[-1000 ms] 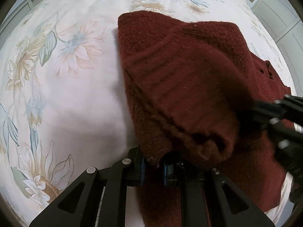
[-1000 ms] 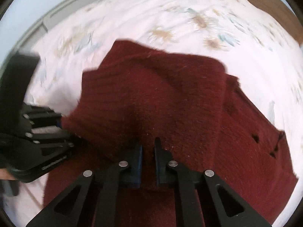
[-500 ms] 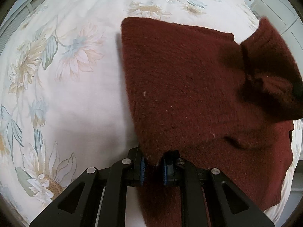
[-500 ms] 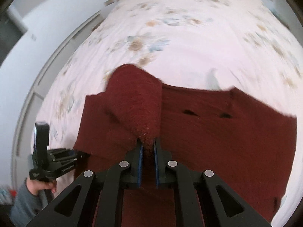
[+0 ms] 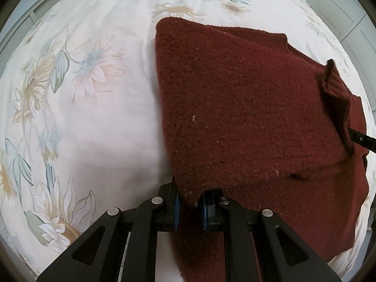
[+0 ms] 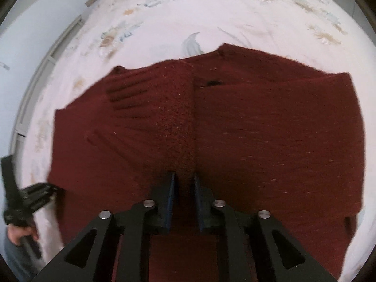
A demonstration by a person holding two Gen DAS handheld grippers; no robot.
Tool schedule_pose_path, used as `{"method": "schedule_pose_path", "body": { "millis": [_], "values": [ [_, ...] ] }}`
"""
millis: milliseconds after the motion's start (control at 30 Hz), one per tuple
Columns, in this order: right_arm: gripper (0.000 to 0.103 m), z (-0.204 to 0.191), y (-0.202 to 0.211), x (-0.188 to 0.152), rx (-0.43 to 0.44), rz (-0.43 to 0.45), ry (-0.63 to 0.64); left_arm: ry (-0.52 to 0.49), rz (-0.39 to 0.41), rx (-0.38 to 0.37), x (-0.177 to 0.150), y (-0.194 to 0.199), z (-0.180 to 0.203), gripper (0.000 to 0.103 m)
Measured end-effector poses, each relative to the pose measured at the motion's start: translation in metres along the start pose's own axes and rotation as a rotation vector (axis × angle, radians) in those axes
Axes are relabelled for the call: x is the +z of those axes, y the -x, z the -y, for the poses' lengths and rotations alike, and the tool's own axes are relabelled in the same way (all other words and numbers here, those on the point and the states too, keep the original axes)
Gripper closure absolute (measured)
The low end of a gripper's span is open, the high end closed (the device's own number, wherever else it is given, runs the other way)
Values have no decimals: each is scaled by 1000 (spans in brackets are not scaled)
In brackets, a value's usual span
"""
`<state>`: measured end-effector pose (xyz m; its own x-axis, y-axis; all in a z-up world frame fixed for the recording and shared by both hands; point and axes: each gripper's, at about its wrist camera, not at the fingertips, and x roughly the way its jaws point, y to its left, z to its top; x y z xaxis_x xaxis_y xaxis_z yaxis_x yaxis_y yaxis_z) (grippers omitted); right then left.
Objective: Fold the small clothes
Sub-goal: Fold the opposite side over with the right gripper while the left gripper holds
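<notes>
A dark red knitted sweater lies spread on a white floral bedsheet. My left gripper is shut on the sweater's near corner. In the right wrist view the sweater fills the middle, with a sleeve and its ribbed cuff laid across the body. My right gripper sits at the sleeve's near end, its jaws slightly apart. I cannot tell whether they still pinch the sleeve. Its tip shows at the right edge of the left wrist view. My left gripper shows at the left edge of the right wrist view.
The floral bedsheet extends all around the sweater. White cabinet doors stand beyond the bed's far right. A bed-frame edge and a pale wall run along the left in the right wrist view.
My right gripper carried the sleeve across to the right and laid it over the sweater's body; its jaws have parted slightly. My left gripper stayed shut on the corner.
</notes>
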<state>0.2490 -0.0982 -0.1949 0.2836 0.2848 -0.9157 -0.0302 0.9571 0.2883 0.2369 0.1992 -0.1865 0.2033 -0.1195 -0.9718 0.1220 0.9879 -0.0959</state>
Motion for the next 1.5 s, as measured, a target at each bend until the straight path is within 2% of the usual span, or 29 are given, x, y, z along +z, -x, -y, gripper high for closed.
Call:
{"method": "schedule_pose_path", "body": {
  "millis": [33,133,200,233,367,400,433,567,767,800,833,867,900,933,1100,1200,1333,1500],
  "values": [
    [67,1,3,-1,-27,2,12,-1,-1,1,0,0,0,91],
    [61,1,15,0,-97,12,53,-1,-3,4,0,-1,1,91],
    [51,-1,28,0,-140,29,86,-1,-3,6,1,-2,4,91],
    [42,-3,33,1,-149,40,99,-1,-3,8,3,-6,6,91],
    [33,-27,56,6,-164,91,188,-4,-3,11,2,-8,9,91],
    [23,-37,59,8,-162,101,217,-3,-3,11,2,-8,9,91],
    [21,-46,60,10,-158,110,243,-1,-4,12,2,-7,9,91],
    [21,-91,36,17,-198,103,358,8,3,14,-2,-8,9,91],
    [21,-116,-18,17,-243,46,427,6,6,13,-3,-9,7,91],
    [23,-117,-23,17,-250,40,428,1,8,15,-4,-9,6,91],
    [35,-114,-24,15,-255,45,424,-2,9,17,-4,-9,7,91],
    [50,-112,-23,14,-253,55,419,-4,11,18,-5,-6,8,91],
    [83,-108,-22,14,-248,61,408,-5,12,20,-6,-5,8,91],
    [92,-102,-18,14,-236,61,389,-5,13,20,-6,-5,8,91],
    [92,-63,25,13,-190,145,289,-12,17,26,-11,-3,12,91],
    [93,-26,50,9,-142,182,178,-16,21,32,-17,3,16,91],
    [93,21,58,1,-71,169,31,-18,28,41,-21,3,18,91],
    [93,40,41,-16,-79,120,-26,-35,22,57,-27,0,21,91]
  ]
}}
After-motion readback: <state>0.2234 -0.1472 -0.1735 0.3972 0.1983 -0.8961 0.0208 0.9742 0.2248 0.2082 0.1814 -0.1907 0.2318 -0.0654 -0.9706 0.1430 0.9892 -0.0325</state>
